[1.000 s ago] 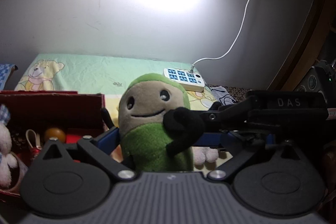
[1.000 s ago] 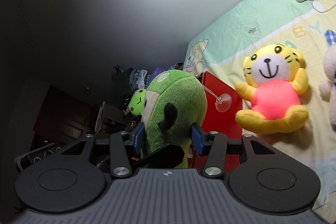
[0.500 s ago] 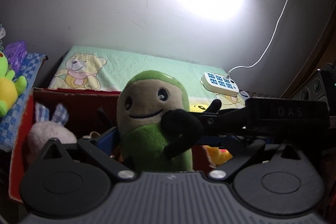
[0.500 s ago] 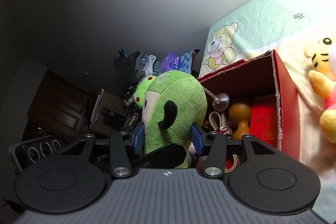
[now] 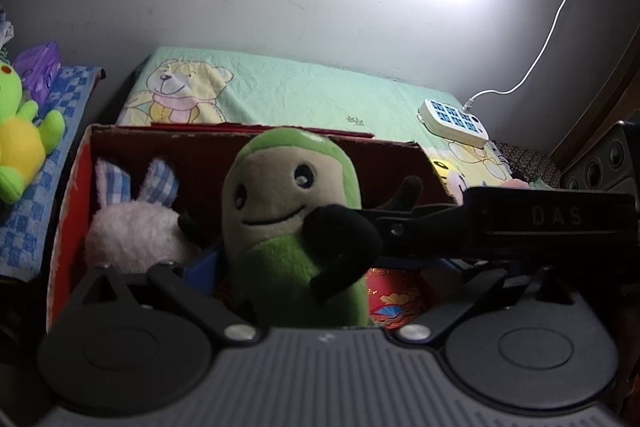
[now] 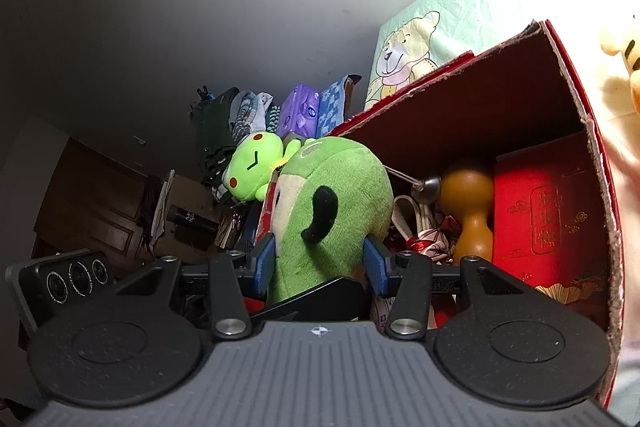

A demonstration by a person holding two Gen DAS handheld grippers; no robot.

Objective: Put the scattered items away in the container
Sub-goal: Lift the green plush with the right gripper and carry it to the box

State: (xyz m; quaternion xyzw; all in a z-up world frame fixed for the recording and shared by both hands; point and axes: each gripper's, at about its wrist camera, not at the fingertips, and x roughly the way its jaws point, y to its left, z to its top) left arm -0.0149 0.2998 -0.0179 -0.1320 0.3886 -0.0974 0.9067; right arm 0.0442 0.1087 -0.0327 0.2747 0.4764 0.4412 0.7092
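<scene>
A green plush toy (image 5: 288, 227) with a beige face and black arms hangs over the open red cardboard box (image 5: 80, 187). My left gripper (image 5: 316, 269) is shut on its lower body, though its right finger is hidden. My right gripper (image 6: 320, 263) grips the plush toy (image 6: 332, 195) from the side, blue pads pressing both flanks. In the left wrist view the right gripper (image 5: 520, 227) crosses in from the right. Inside the box (image 6: 600, 187) are a pink bunny (image 5: 132, 227), a wooden gourd (image 6: 468, 207) and a red packet (image 6: 548, 219).
The box stands on a bed with a pale green bear-print sheet (image 5: 280, 91). A yellow tiger plush (image 6: 624, 47) lies right of the box. A green frog plush (image 5: 20, 143) sits on a blue checked cloth at left. A white power strip (image 5: 452, 117) and a speaker (image 5: 600, 163) are at the right.
Both grippers have carried the green plush leftward and down, from over the sheet beside the tiger plush to above the red box's opening. The grip on it is unchanged.
</scene>
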